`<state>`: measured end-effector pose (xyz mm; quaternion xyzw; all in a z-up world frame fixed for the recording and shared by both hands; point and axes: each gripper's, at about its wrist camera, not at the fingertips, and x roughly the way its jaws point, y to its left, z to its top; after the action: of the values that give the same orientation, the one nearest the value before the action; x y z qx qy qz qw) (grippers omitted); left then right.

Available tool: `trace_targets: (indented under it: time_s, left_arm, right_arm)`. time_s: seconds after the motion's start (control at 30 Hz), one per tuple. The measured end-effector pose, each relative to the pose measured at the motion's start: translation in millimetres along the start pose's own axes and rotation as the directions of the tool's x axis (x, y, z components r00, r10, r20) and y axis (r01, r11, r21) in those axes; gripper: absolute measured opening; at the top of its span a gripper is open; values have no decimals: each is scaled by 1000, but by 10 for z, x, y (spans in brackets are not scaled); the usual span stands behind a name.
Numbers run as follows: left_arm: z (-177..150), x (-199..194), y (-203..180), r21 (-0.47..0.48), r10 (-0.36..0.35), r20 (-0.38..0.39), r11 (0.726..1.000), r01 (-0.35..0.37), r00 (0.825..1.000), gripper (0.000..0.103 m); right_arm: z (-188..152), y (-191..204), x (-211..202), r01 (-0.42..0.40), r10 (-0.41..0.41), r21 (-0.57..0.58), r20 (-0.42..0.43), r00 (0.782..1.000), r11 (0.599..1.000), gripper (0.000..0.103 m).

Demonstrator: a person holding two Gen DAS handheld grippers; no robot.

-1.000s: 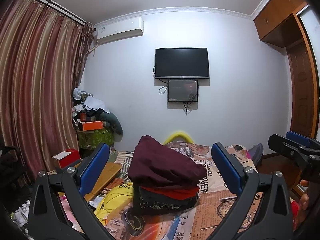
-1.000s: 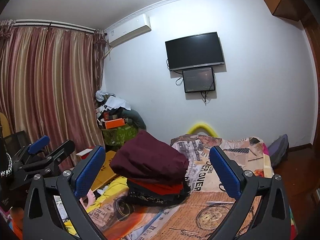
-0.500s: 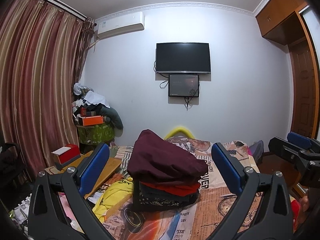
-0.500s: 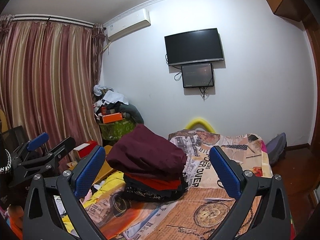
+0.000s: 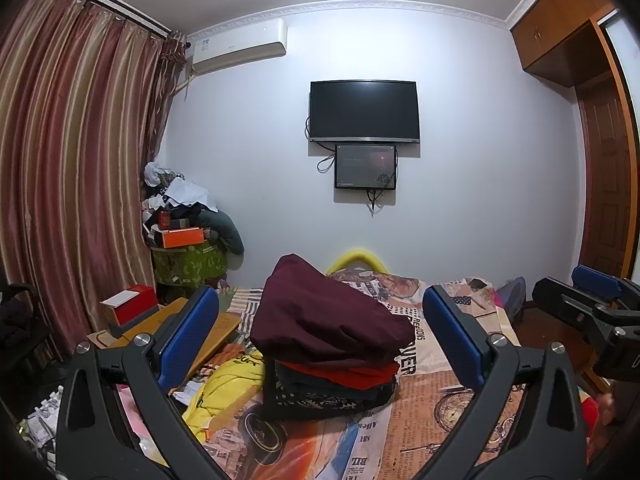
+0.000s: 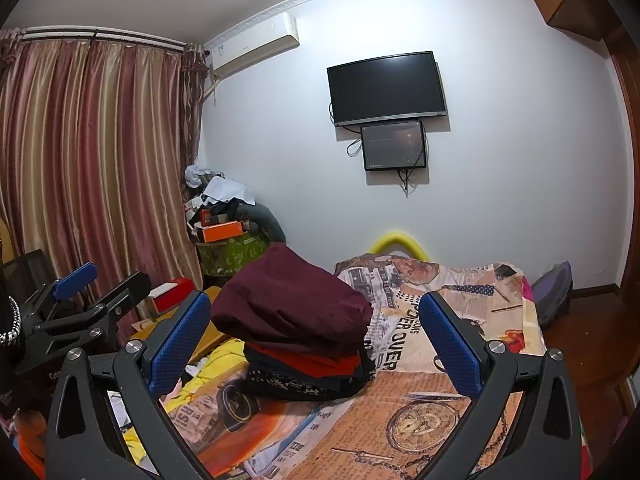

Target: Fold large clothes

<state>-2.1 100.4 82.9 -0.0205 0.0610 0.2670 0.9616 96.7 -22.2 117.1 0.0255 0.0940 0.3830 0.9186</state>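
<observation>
A stack of folded clothes sits on the bed, topped by a maroon garment [image 5: 324, 312] over a red one [image 5: 344, 372] and dark patterned ones; the maroon garment also shows in the right wrist view [image 6: 292, 304]. A yellow garment [image 5: 228, 380] lies loose left of the stack. My left gripper [image 5: 320, 336] is open and empty, held up short of the stack. My right gripper [image 6: 316, 336] is open and empty too. Each gripper shows at the edge of the other's view.
The bed has a newspaper-print cover [image 6: 420, 404]. A wooden board [image 5: 192, 336] and red box [image 5: 132, 306] lie at the left by the curtain [image 5: 72, 184]. A cluttered pile [image 5: 184, 232] fills the corner. A TV [image 5: 364, 112] hangs on the far wall; a wardrobe [image 5: 600, 160] stands right.
Both views have tilted down a little and drawn slightly back; the clothes stack sits lower and the wall TV lower in the frames. Both grippers stay open and empty.
</observation>
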Motion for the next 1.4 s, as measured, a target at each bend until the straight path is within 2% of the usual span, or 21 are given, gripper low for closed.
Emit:
trace_targets:
  time_s: [0.47, 1.4]
  left_arm:
    - [-5, 52, -7, 6, -47, -18, 999, 47, 999, 102]
    - [-44, 93, -46, 1, -73, -28, 997, 73, 997, 102]
  right_arm:
    - [1, -14, -9, 10, -10, 4, 3, 1000, 1000, 103]
    - [-23, -77, 21, 33, -33, 26, -1, 999, 999, 103]
